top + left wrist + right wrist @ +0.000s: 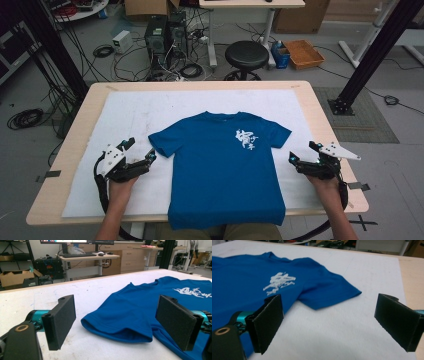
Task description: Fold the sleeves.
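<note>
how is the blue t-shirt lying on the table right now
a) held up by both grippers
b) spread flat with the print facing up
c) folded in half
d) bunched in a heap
b, the t-shirt lies spread out with both sleeves out and its white print facing up, and the left gripper and right gripper sit open at its sides.

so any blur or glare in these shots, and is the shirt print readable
High view: even light, no glare, blue t-shirt and white print fairly sharp. Left gripper view: near tongs soft, print foreshortened. Right gripper view: tongs blurred, print smeared, unreadable.
</note>
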Tool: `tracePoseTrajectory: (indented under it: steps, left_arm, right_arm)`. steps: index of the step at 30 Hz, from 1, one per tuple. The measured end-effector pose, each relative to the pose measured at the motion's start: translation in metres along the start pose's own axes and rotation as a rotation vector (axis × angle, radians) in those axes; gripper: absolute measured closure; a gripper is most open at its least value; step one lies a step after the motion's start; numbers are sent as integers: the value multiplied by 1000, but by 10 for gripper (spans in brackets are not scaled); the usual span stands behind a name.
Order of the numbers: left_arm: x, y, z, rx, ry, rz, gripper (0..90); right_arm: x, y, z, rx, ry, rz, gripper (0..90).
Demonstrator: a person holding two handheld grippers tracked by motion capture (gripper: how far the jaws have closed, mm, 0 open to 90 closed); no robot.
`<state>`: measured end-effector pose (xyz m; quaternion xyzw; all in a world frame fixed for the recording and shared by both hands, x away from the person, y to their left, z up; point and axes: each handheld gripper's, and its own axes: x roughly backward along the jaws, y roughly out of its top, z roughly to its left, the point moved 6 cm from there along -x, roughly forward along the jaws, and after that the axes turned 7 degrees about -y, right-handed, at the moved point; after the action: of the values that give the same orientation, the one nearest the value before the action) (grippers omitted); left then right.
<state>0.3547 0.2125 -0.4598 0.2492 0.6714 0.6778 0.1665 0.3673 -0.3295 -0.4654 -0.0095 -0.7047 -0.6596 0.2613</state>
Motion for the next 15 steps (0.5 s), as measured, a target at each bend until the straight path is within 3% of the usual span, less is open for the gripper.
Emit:
tracePoseTrajectory:
  steps: [7,12,13,14,15]
  left_arm:
    - [0,0,2,20,2,-1,165]
    - [-1,0,2,22,3,1,165]
    - [-1,0,2,23,4,2,165]
    - [-1,0,2,26,6,3,165]
    - [-1,0,2,23,5,9,165]
  right_arm:
    - [-8,43,3,-39,-21,-38,80]
    - [-14,70,7,-2,-33,-4,80]
    - [-21,77,4,17,-50,30,80]
    - [-21,77,4,17,-50,30,80]
    - [-31,78,-1,-1,-69,69,80]
